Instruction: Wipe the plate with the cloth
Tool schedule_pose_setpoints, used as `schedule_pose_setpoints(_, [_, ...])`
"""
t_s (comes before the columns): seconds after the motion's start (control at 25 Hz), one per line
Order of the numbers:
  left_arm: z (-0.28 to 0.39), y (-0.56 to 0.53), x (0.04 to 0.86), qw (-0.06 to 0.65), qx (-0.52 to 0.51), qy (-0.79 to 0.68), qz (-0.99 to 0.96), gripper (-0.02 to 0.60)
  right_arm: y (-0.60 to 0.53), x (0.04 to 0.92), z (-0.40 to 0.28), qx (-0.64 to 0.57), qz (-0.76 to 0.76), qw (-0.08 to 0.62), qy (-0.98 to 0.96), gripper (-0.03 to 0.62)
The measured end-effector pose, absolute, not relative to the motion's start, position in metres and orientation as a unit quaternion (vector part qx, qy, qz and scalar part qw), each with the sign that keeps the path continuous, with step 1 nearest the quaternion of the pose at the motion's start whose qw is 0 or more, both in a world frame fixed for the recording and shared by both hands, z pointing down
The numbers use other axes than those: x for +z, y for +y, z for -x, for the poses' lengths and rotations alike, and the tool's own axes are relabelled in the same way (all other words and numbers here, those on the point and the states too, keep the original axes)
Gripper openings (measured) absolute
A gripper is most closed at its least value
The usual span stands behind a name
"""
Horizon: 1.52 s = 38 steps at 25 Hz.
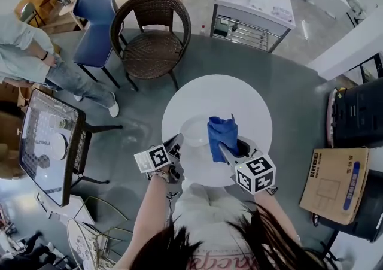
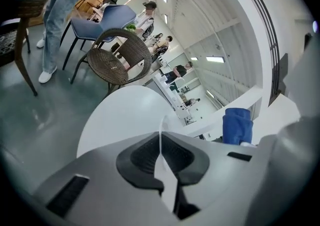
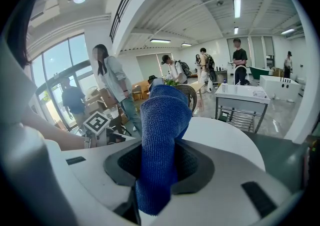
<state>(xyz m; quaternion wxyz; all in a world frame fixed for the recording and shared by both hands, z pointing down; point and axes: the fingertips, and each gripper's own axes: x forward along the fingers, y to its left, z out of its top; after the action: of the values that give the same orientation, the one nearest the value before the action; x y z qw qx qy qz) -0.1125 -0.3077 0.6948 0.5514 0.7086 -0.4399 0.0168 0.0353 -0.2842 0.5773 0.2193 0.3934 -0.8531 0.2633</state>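
Steadying: left gripper pinches the plate by its rim, likely anchoring it.
Wiping: right gripper clamps the blue cloth, ready to rub.

Nubby matt cloth, smooth glossy plate (clear plastic, apparently), woven wicker chair.

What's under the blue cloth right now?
In the head view, the blue cloth, clamped in the right tool, hangs over the white table at the plate's right edge. The cloth itself hides whether it touches the plate.
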Motion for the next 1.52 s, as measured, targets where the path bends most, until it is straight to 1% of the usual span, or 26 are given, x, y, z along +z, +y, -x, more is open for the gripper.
schedule_pose_setpoints(0.36, [0.093,-0.310,0.652,0.521,0.013,-0.422,-0.742,0.018,-0.287,0.546,-0.054,0.243,-0.414,0.198,-0.854,0.132])
schedule_pose_setpoints(0.52, [0.083,-0.311,0.631,0.509,-0.012,-0.403,-0.761,0.018,-0.286,0.531,-0.065,0.233,-0.428,0.187,-0.853,0.132])
schedule_pose_setpoints(0.76, [0.073,-0.319,0.580,0.462,-0.025,-0.394,-0.794,0.018,-0.285,0.505,-0.078,0.220,-0.447,0.164,-0.851,0.132])
schedule_pose_setpoints(1.28, [0.059,-0.328,0.474,0.357,-0.065,-0.376,-0.852,0.018,-0.289,0.424,-0.081,0.160,-0.471,0.085,-0.863,0.132])
schedule_pose_setpoints(1.52, [0.052,-0.327,0.446,0.334,-0.075,-0.368,-0.864,0.018,-0.292,0.393,-0.054,0.133,-0.445,0.058,-0.884,0.132])
